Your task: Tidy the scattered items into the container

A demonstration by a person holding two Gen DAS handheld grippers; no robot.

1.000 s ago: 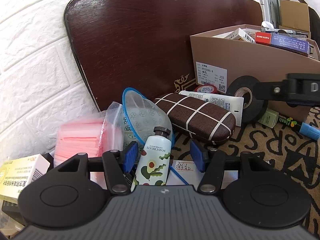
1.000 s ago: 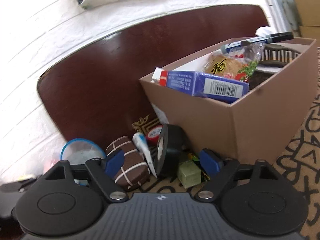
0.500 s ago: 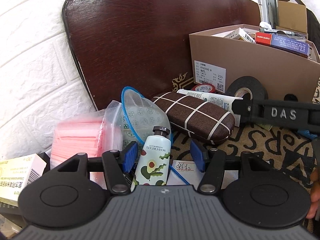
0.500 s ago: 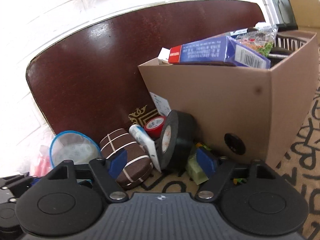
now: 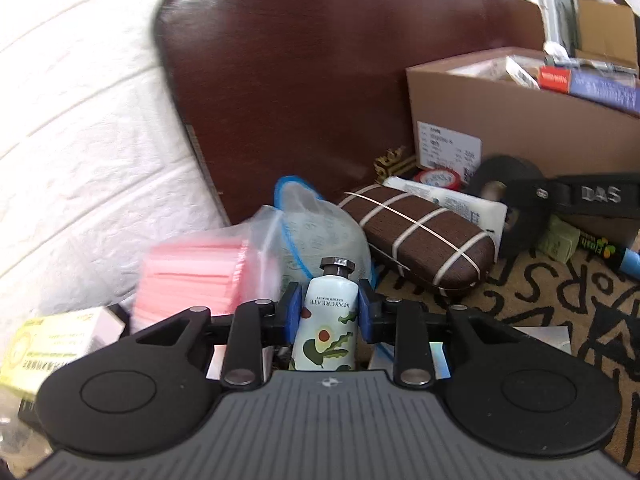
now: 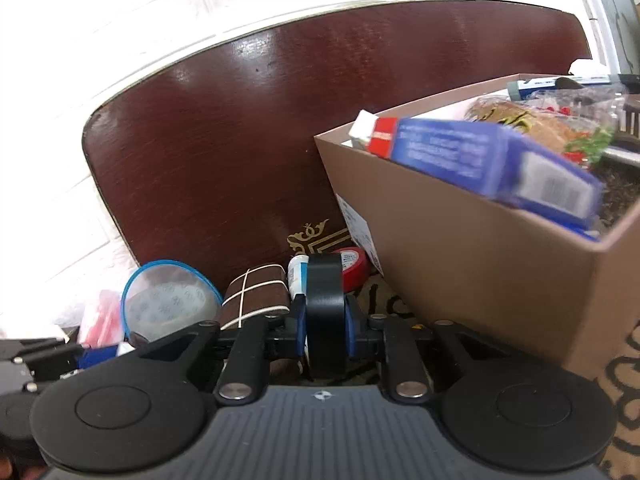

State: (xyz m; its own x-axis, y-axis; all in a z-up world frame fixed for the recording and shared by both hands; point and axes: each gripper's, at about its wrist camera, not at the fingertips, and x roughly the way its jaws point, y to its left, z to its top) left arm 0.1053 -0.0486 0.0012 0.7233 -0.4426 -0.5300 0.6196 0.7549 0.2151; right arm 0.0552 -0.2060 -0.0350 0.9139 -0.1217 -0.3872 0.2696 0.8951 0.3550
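- Left gripper [image 5: 330,314] is closing, its pads pressing a hand cream tube [image 5: 329,326]
- Right gripper [image 6: 325,326] is closing, its pads pinching a black tape roll [image 6: 325,312] beside the cardboard box [image 6: 480,264]

Both grippers look alike: a ribbed grey body with a small round emblem at its front edge, flanked by two black discs with a circle pressed into each. The left gripper [image 5: 330,312] and right gripper [image 6: 325,327] have black linkage arms on silver pivot screws, ending in blue pads [image 5: 293,312]. One black finger, seen from the side, carries raised letters DAS
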